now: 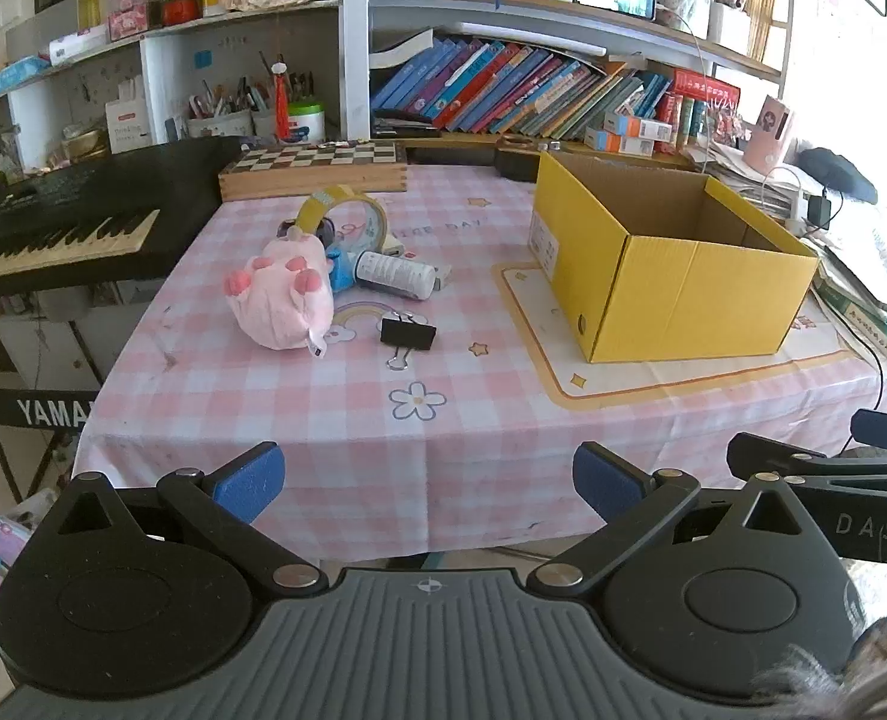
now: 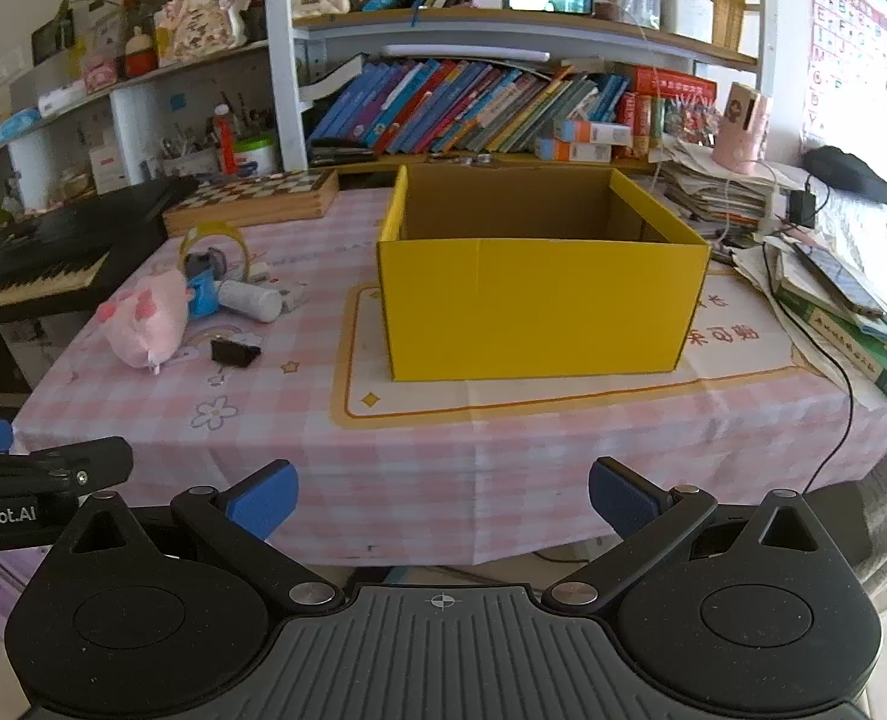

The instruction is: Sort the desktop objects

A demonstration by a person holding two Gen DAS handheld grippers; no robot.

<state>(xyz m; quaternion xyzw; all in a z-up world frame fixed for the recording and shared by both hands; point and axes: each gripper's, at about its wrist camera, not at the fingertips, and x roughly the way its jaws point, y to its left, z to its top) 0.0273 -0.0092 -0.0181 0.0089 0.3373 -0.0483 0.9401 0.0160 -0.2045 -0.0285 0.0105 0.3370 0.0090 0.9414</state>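
Both grippers hang short of the pink checked tablecloth, jaws spread wide and empty: the left gripper low in its frame, the right gripper likewise. At centre left lie a pink plush toy, a white bottle, a yellow tape roll and a black binder clip. The open yellow cardboard box stands at centre right.

Left gripper and right gripper hover side by side, level. Both sets of jaws spread wide, holding nothing.
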